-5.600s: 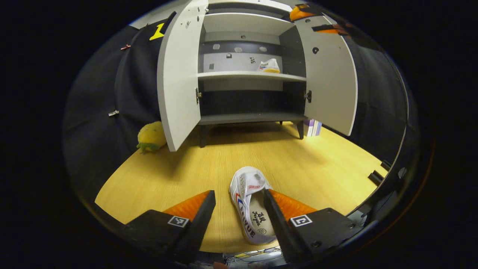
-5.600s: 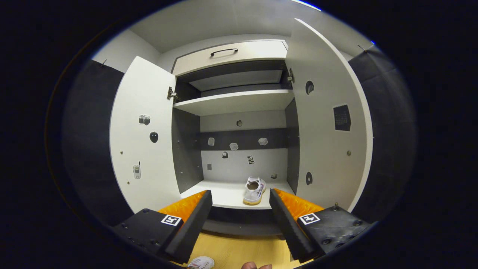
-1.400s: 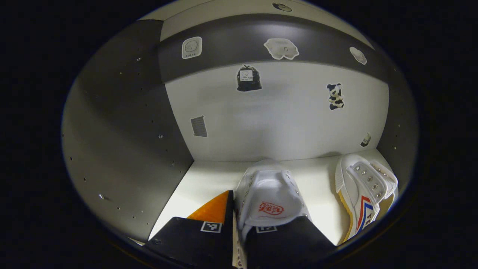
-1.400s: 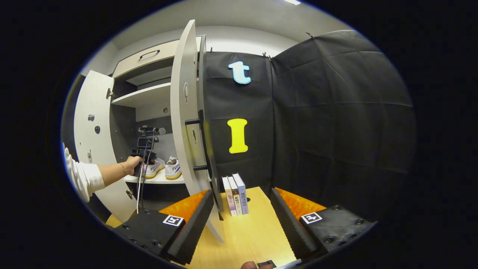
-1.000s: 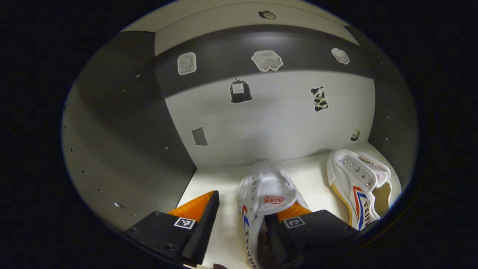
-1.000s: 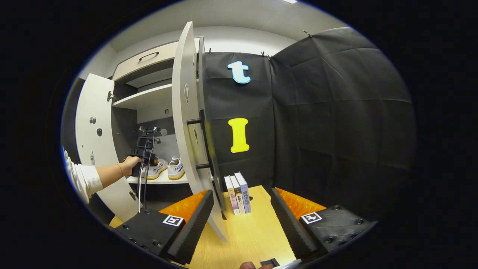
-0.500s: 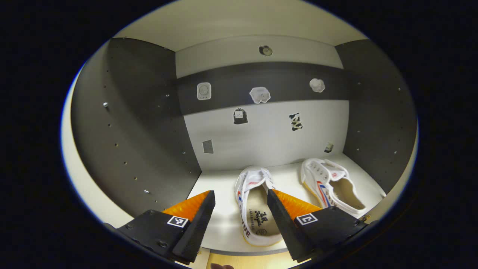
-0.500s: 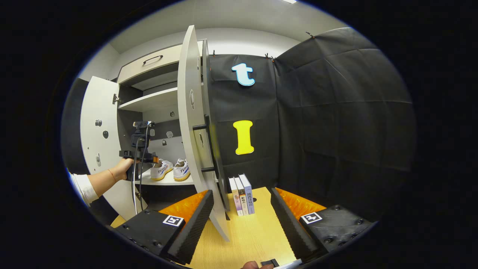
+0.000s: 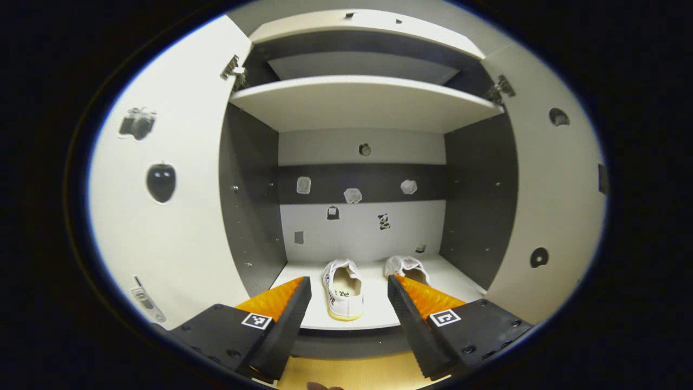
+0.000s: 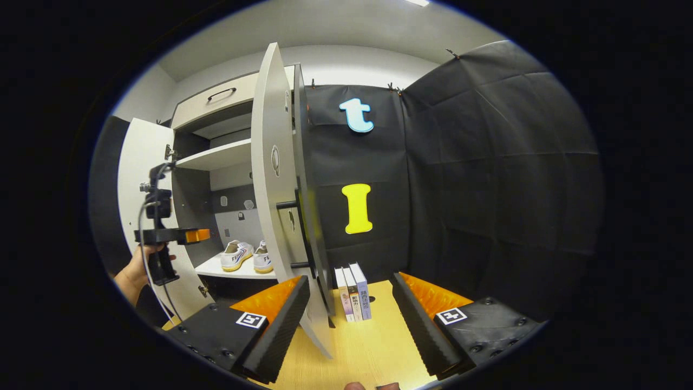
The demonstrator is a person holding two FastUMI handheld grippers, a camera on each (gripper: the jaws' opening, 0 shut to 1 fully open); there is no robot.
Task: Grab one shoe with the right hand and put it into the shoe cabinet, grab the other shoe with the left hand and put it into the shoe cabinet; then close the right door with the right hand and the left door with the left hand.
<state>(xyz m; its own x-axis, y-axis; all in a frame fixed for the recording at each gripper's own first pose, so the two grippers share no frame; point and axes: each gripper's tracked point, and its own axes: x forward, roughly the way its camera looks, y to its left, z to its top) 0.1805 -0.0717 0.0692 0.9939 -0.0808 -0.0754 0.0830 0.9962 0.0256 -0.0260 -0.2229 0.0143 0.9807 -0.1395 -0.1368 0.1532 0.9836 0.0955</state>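
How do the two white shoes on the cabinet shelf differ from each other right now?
In the left gripper view, the left shoe sits nearer the shelf's front edge, while the right shoe sits farther back. The left shoe shows whole, its opening facing the camera; the right shoe is partly hidden behind a gripper finger. Both are white with pale yellow soles, heels toward the front.

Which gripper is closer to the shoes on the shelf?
Left. The left gripper faces the two shoes from just outside the shelf. The right gripper is off to the side, by the right door.
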